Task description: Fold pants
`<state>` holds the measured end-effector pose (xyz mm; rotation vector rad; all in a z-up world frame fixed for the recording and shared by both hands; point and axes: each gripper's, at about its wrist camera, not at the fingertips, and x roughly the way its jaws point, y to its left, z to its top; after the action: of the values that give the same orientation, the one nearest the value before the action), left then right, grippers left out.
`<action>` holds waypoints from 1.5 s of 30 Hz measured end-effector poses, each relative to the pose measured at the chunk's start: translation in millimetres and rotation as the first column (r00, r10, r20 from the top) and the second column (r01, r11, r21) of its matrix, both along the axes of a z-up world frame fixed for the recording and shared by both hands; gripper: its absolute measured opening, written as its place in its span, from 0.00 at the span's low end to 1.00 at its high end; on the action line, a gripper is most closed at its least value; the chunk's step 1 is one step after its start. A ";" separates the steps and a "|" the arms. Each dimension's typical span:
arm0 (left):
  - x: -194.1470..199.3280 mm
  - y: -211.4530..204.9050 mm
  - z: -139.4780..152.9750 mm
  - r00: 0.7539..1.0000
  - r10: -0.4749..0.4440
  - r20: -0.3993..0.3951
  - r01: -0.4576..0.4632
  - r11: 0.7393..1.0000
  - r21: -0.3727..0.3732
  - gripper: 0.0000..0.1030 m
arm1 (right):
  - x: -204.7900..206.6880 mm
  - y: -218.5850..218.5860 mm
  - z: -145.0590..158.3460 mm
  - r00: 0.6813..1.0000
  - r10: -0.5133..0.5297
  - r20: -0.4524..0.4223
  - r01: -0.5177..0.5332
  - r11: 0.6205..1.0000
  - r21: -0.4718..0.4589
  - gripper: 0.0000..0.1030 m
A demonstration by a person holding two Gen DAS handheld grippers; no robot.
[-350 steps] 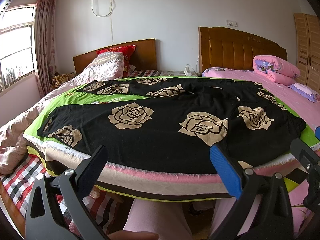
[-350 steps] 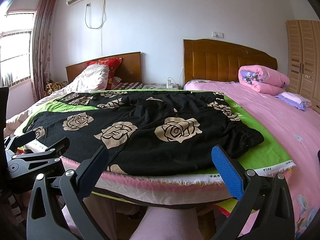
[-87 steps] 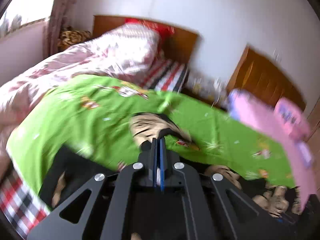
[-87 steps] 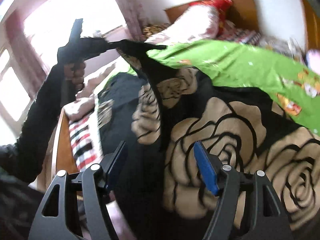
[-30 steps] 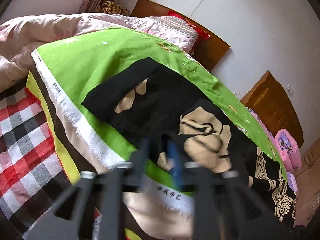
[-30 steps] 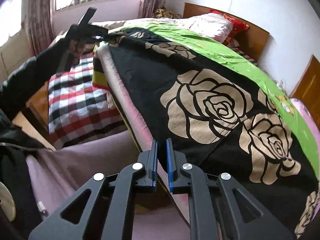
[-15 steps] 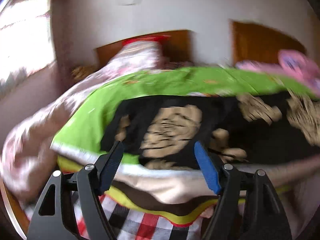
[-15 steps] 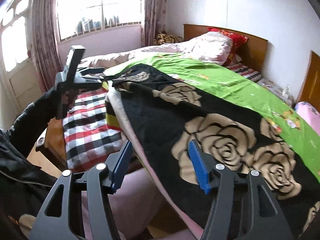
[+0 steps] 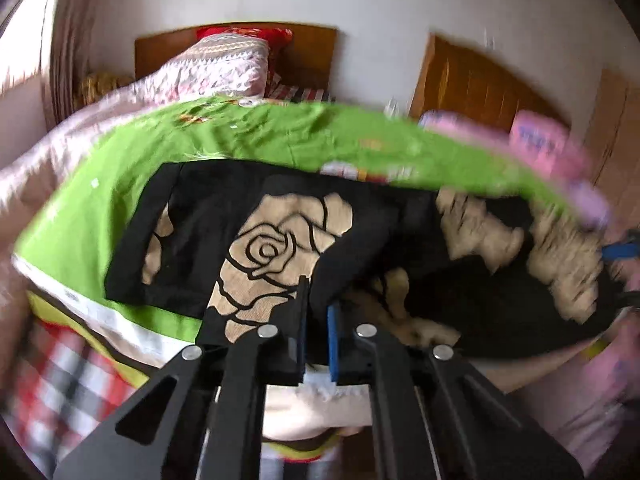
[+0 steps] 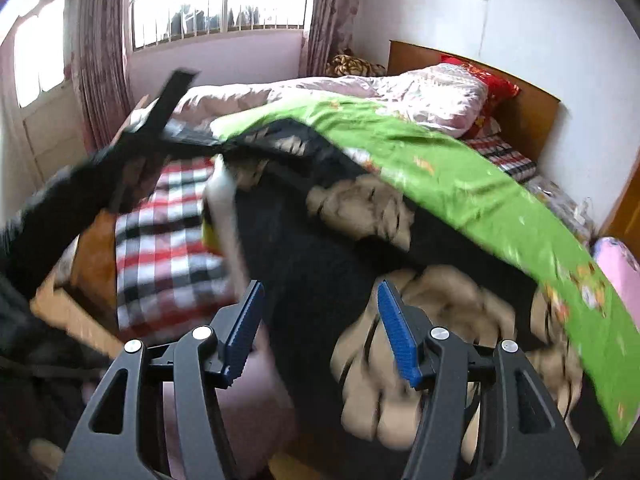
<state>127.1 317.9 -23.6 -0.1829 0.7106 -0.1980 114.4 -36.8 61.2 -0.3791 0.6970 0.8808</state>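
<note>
the left gripper (image 9: 316, 320), angled downward, had just closed on the black rose-print pants (image 9: 280, 248) at the bed's (image 9: 100, 184) near edge; the right gripper (image 10: 320, 320) hovered released above them.

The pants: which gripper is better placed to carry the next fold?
Left. The left gripper has just closed on the pants edge; the right gripper is open, holding nothing.

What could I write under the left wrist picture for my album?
Left gripper fingers nearly shut on the near edge of black rose-print pants lying on a green sheet.
</note>
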 end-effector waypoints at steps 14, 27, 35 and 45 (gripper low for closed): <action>13.0 130.0 -46.2 0.938 0.332 -0.098 -0.335 0.801 -0.496 0.07 | 163.1 182.6 -37.5 0.961 0.160 -0.227 -0.182 0.980 -0.081 0.49; 31.4 137.0 -58.2 0.953 0.285 -0.100 -0.298 0.831 -0.470 0.14 | 190.2 207.8 -72.3 0.923 0.211 -0.322 -0.244 0.967 -0.066 0.38; 35.7 121.7 -40.1 0.953 0.299 -0.051 -0.299 0.895 -0.331 0.04 | 171.3 213.9 -64.2 0.952 0.244 -0.187 -0.267 0.957 -0.113 0.06; 69.0 130.4 -21.7 0.918 0.391 -0.057 -0.395 0.913 -0.099 0.01 | 195.5 218.2 -53.9 0.974 0.190 -0.125 -0.206 0.969 -0.137 0.06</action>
<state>196.1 448.3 -45.3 -0.4302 0.6849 0.1545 309.9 181.4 7.3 -0.5438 0.8404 1.0483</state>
